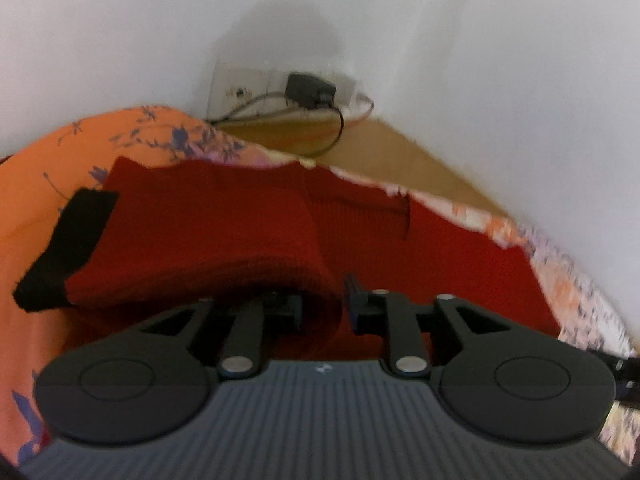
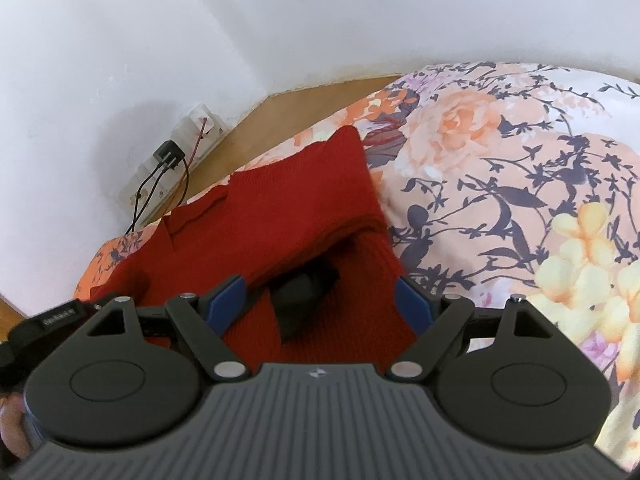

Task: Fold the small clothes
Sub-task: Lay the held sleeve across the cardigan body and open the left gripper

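The bed [image 2: 500, 152], under its floral sheet, is the biggest thing ahead of both my tongs and carries everything else. On it, stretching forward from my tongs toward the wall, lies the red knitted sweater [image 2: 280, 196], one garment as far as I can count. It looks a thick ribbed knit: soft, limp, light enough for one pair of tongs to lift a flap, and grippy, not slippery, so I judge it will sag and drag along the sheet instead of sliding cleanly. Doubled edges and rolled folds are the best places to take hold, since a single layer would stretch.

My left tongs [image 1: 324, 308] are pinched on a rolled fold of the sweater, the red bulk bulging up between the two fingers and draping off to their left. My right tongs [image 2: 320, 300] stand wide open, with nothing between the blue pads [image 2: 224, 300], poised just over the near part of the sweater.

I count one black cuff [image 1: 64, 248] at the sleeve end, off to the left of my left tongs; in the right view a dark patch [image 2: 304, 296] lies between my open fingers, perhaps the same trim, but I cannot tell.

Smallest: one black charger [image 1: 310, 90] plugged in at the wall, well beyond the sweater.
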